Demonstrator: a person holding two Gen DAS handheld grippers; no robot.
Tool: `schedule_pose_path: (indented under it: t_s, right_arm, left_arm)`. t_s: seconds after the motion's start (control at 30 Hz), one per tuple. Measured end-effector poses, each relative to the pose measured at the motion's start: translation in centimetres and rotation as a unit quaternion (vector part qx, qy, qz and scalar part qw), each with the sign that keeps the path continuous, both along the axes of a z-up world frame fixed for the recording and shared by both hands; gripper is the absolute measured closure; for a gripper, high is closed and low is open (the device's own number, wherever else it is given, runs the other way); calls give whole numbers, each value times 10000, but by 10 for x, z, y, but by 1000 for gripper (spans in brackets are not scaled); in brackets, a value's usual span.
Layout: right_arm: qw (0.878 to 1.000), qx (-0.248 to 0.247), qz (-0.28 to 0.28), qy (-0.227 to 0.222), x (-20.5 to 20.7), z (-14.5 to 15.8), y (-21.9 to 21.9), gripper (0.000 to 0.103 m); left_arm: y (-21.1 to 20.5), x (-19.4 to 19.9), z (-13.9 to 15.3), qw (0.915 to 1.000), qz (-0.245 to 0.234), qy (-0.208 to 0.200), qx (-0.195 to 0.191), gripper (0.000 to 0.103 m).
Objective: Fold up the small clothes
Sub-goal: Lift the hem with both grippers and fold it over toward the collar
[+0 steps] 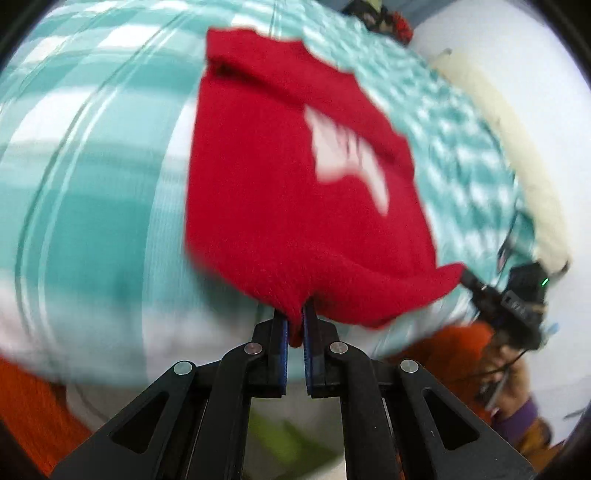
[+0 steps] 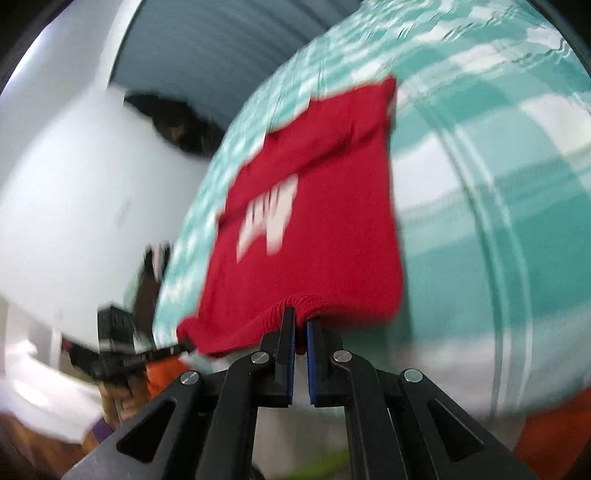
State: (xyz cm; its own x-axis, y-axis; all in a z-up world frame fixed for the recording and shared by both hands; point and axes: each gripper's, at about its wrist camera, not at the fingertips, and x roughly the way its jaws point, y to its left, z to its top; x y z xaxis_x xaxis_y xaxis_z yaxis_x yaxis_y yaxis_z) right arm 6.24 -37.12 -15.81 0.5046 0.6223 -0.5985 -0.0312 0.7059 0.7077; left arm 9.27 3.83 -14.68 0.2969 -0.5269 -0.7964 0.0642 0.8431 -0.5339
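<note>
A small red knitted garment point(image 1: 273, 177) with a white print lies partly on a teal and white checked bedsheet point(image 1: 92, 166). My left gripper point(image 1: 295, 325) is shut on the garment's near edge. My right gripper point(image 2: 301, 326) is shut on the near edge of the same garment point(image 2: 314, 236). In the left wrist view the right gripper point(image 1: 469, 277) pinches the garment's right corner. In the right wrist view the left gripper point(image 2: 184, 345) pinches its left corner. Both views are motion-blurred.
The bedsheet point(image 2: 498, 221) covers a bed next to a white wall point(image 2: 74, 184). A cream pillow point(image 1: 517, 155) lies along the bed's far right edge. Dark items point(image 1: 384, 18) sit at the far end. The person's orange clothing point(image 1: 26, 406) shows below.
</note>
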Motion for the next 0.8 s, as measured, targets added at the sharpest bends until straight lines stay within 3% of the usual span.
schedule_pose_path:
  t_s: [0.07,0.13,0.27,0.4,0.53,0.6,0.67,0.8]
  right_arm:
    - [9998,34,-206,-56,37,4,-9,98]
    - [9990,-220,-313,-220,90,10,-9,98]
    - [9981,-375,-395,-299,178,14,3,98]
    - [9969,-590,-402,-322,264,14,6,98]
    - [9957,-769,-443,-256,330,-2,9,98]
    - [9958,-720,-512,-250,351,-12,5,89]
    - [9945,-781,-643,-259,359,-17,1,75]
    - [9906,-1014,-708,-581,355,0,-12,74]
  left_arm:
    - [0,43,11,9998,106,-160,-57,98]
    - [-6,95,19,9991,214,-325,164,98]
    - [-11,199,22,9979,434,-299,387,98]
    - [-16,274,15,9964,517,-254,615,98]
    - [-12,313,-3,9957,568,-122,720,93]
    - [-3,332,-10,9944,744,1,753,72]
    - [9,343,-6,9929,973,-41,690,36]
    - [36,325,17,9858,1276,-511,968,34]
